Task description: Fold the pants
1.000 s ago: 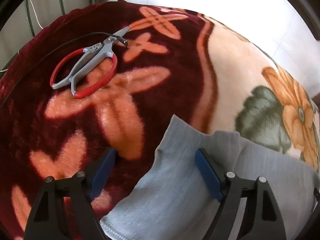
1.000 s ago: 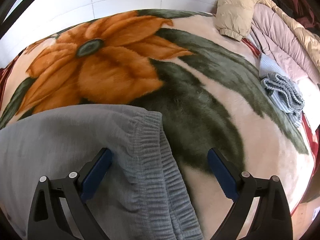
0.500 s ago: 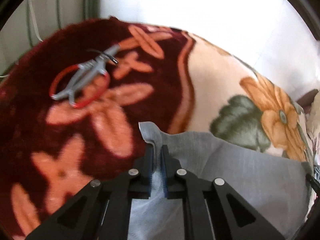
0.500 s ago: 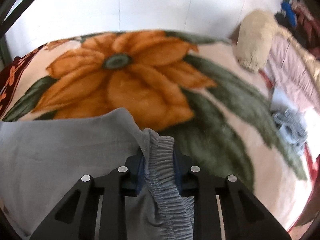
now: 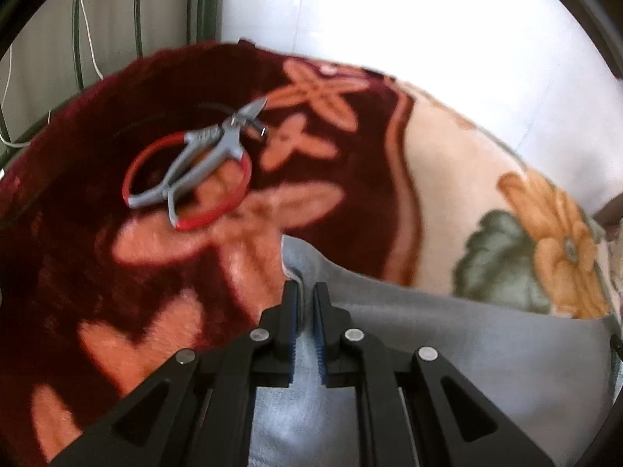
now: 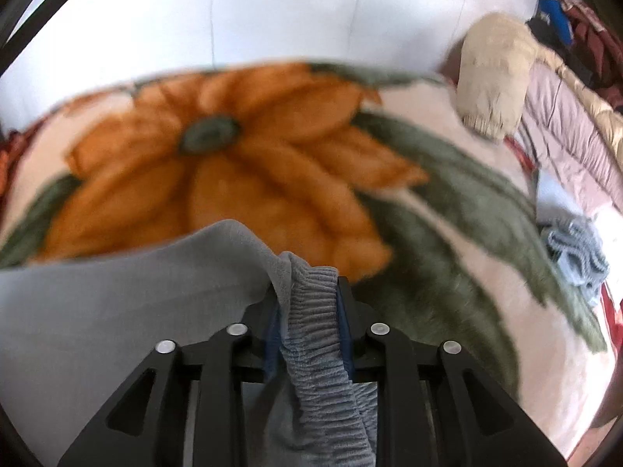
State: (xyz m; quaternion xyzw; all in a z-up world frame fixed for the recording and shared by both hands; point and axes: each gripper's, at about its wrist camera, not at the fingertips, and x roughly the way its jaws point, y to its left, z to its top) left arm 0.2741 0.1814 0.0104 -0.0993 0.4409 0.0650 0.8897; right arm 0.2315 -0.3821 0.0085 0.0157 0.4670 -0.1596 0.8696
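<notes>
Grey pants (image 5: pixel 447 334) lie on a flowered blanket (image 5: pixel 194 272). In the left wrist view my left gripper (image 5: pixel 305 292) is shut on the leg-end corner of the pants, which stands lifted above the blanket. In the right wrist view my right gripper (image 6: pixel 307 292) is shut on the ribbed elastic waistband (image 6: pixel 315 311) of the pants (image 6: pixel 117 303), bunched between the jaws and raised off the blanket (image 6: pixel 253 179).
Grey and red pruning shears (image 5: pixel 194 167) lie on the dark red part of the blanket, far left. A beige padded jacket (image 6: pixel 494 89), pink bedding (image 6: pixel 572 132) and a small blue-grey cloth (image 6: pixel 576 257) lie at the right. White tiled wall behind.
Both grippers were open around the pants one second ago. They closed on the fabric and have since lifted it, the view tilting up slightly.
</notes>
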